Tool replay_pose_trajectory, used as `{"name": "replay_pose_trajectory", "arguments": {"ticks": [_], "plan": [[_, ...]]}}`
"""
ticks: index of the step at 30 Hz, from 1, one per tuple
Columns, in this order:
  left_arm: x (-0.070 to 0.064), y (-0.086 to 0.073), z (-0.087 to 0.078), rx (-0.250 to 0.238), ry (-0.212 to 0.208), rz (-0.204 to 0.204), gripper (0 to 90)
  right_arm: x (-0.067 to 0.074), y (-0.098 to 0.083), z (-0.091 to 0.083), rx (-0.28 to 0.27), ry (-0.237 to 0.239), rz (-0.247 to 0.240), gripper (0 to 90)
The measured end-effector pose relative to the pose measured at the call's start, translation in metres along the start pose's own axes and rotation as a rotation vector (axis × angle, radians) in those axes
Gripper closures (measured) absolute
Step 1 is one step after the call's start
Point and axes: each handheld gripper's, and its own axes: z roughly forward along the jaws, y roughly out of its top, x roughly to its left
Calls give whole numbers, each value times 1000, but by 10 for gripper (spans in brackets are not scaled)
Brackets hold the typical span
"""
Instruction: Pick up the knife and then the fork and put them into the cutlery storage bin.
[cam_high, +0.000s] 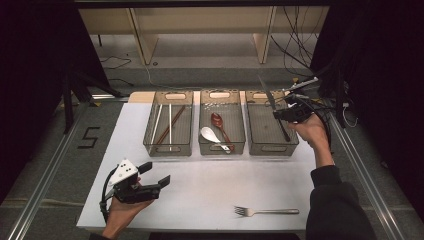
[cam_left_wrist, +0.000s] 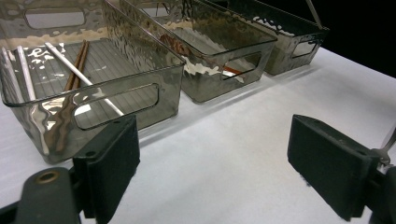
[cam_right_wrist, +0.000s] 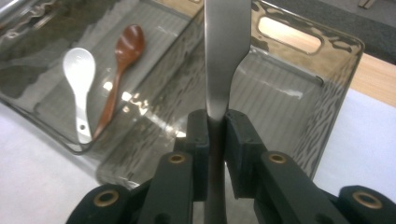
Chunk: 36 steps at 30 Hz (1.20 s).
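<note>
High view: we list three smoked-plastic bins in a row on a white table (cam_high: 200, 185); the left bin (cam_high: 168, 147) holds chopsticks (cam_high: 167, 124), the middle bin (cam_high: 221, 146) a brown wooden spoon (cam_high: 220, 125) and a white ceramic spoon (cam_high: 212, 137), and over the right bin (cam_high: 272, 145) the right gripper (cam_high: 281, 114) carries a table knife (cam_high: 272, 106), its blade slanting up and away above the bin; a fork (cam_high: 267, 211) lies on the near edge of the table, well apart from the bins; the left gripper (cam_high: 156, 175) rests low at the near left, jaws apart and empty. Left gripper view: we record its two black pads (cam_left_wrist: 327, 163) spread wide with bare table between them, the bins ahead. Right gripper view: we record the pads clamped on the knife's narrow neck (cam_right_wrist: 217, 100), blade pointing away over the right bin. Handling, in our judgement: stiff, smooth metal, moderately heavy, liable to swivel or slide between the pads; best gripped on the flat handle near the balance point
</note>
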Motion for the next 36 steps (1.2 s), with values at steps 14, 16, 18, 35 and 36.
{"name": "replay_pose_trajectory", "arguments": {"ticks": [14,16,18,35,36], "plan": [[0,0,0,0,1,0,165,-10,-12,11,8,-22,35,807],[0,0,0,0,0,0,165,-11,-13,13,10,-23,39,807],[0,0,0,2,0,0,165,-12,-15,16,15,-23,44,806],[0,0,0,1,1,-1,165,-15,-26,32,49,-19,93,804],[0,0,0,1,1,-1,165,-15,-27,33,52,-21,95,804]]}}
